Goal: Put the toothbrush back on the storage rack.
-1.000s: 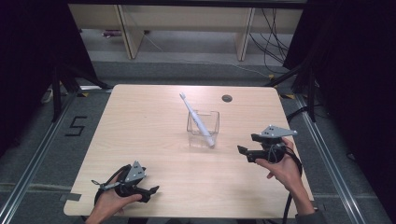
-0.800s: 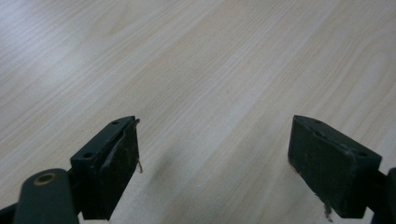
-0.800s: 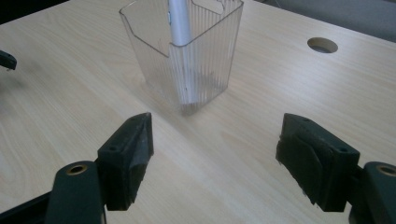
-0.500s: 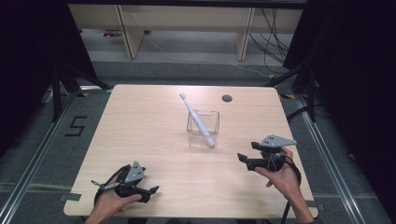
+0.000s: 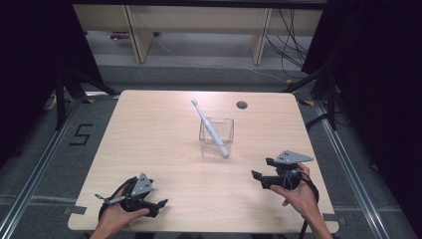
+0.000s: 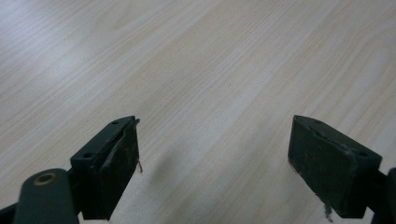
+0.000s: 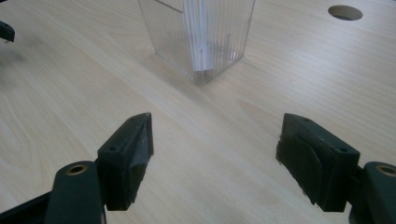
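On the pale wooden table [image 5: 149, 129] amid dark curtains [image 5: 378, 74], both hand-held grippers [image 5: 158, 203] [image 5: 261, 174] wide, empty.

Lab recording bay.
Wooden table [image 5: 164, 129] on grey carpet, black curtains [image 5: 30, 59] both sides, loose cables [image 5: 291, 35] upper right, floor rails [image 5: 35, 169].

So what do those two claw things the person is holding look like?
Each claw, left and right, is black with two chunky flat jaws. A grey three-cornered plate sits on top of each, and a black cable trails from the right one. The forearms are bare, no sleeves.
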